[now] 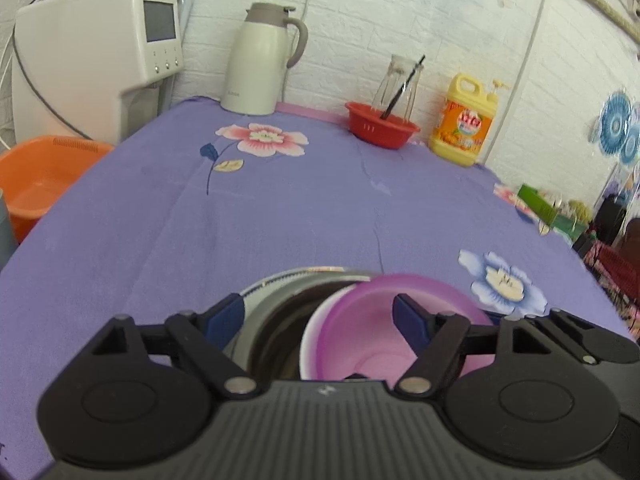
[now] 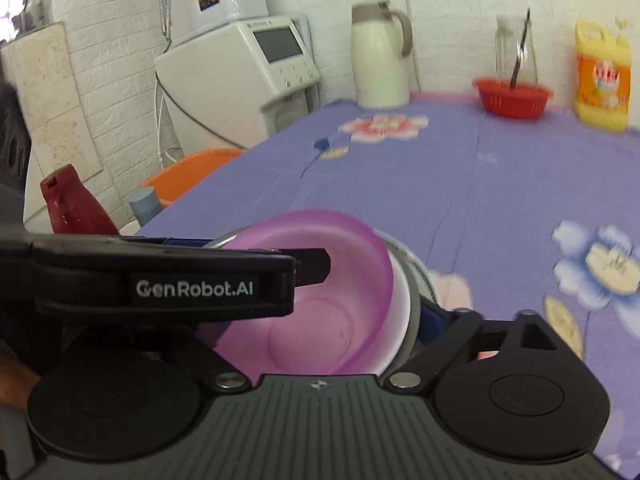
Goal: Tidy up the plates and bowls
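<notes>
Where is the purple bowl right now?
The purple bowl sits nested in a white bowl on a metal plate, at the near edge of the purple tablecloth, between both grippers.

You are working in bright, even light with only soft shadows. The fisheye lenses are bending the white brick wall [image 1: 400, 20] at the edges, and the far yellow bottle [image 2: 602, 76] is smearing with motion blur.

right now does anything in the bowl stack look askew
Yes: the purple bowl sits tilted and off-centre in the white bowl, its rim riding high on one side, not nested flat. Nothing looks spilled or broken.
</notes>
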